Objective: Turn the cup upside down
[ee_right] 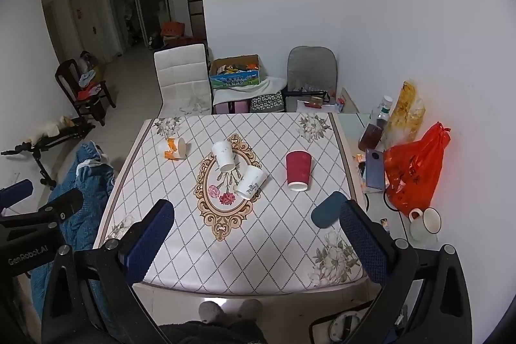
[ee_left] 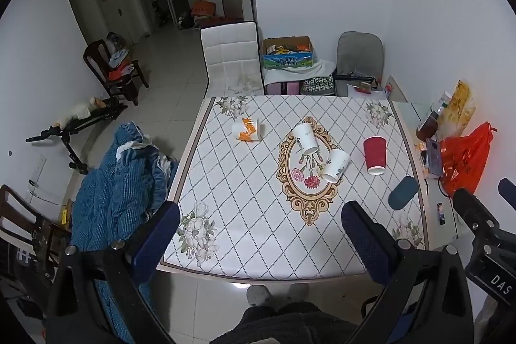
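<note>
Several paper cups lie on their sides on the patterned table point(ee_left: 245, 199). An orange-and-white cup point(ee_left: 247, 130) is at the far left, two white cups point(ee_left: 305, 139) point(ee_left: 335, 165) in the middle, and a red cup point(ee_left: 375, 155) to the right. The right wrist view shows them too: the orange cup point(ee_right: 174, 148), the white cups point(ee_right: 224, 156) point(ee_right: 251, 182) and the red cup point(ee_right: 298, 170). My left gripper point(ee_left: 261, 223) is open and empty above the table's near edge. My right gripper point(ee_right: 256, 223) is open and empty, also well short of the cups.
A dark teal oval case point(ee_right: 327, 213) lies at the table's right edge. A side surface to the right holds a red bag point(ee_right: 416, 170), a phone point(ee_right: 374, 170), jars and a white mug point(ee_right: 424, 223). Chairs point(ee_left: 230, 57) stand behind the table; blue bedding point(ee_left: 119, 186) lies to its left.
</note>
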Demonstrator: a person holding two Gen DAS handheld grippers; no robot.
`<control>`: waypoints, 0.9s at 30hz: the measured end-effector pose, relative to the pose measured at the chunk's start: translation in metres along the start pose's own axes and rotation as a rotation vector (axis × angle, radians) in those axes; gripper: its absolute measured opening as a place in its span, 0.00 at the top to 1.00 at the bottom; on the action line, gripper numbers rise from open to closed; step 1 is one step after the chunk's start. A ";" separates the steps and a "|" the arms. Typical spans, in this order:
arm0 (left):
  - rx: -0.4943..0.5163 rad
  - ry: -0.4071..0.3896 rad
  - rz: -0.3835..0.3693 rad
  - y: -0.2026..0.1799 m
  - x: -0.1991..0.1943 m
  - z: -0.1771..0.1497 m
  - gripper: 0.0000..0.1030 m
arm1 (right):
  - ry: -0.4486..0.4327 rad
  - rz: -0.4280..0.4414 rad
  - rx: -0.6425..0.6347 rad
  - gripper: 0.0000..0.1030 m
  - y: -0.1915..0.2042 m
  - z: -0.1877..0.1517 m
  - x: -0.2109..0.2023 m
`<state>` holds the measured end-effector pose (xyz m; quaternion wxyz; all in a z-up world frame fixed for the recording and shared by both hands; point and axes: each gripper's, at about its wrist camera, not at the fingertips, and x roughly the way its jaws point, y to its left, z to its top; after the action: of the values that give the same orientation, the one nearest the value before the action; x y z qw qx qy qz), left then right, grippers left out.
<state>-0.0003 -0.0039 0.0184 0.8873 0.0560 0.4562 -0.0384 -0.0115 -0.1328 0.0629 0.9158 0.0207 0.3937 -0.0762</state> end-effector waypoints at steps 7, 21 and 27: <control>-0.006 -0.003 0.003 0.001 -0.001 0.002 0.00 | -0.001 0.011 0.001 0.00 -0.002 0.003 -0.003; -0.005 -0.005 -0.002 0.001 -0.002 0.004 0.00 | -0.004 0.012 -0.007 0.00 0.002 0.005 -0.002; -0.008 -0.003 -0.001 0.001 -0.002 0.005 0.00 | -0.005 0.012 -0.006 0.00 0.003 0.004 -0.002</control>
<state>0.0023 -0.0033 0.0232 0.8882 0.0520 0.4549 -0.0370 -0.0098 -0.1298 0.0669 0.9172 0.0199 0.3917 -0.0695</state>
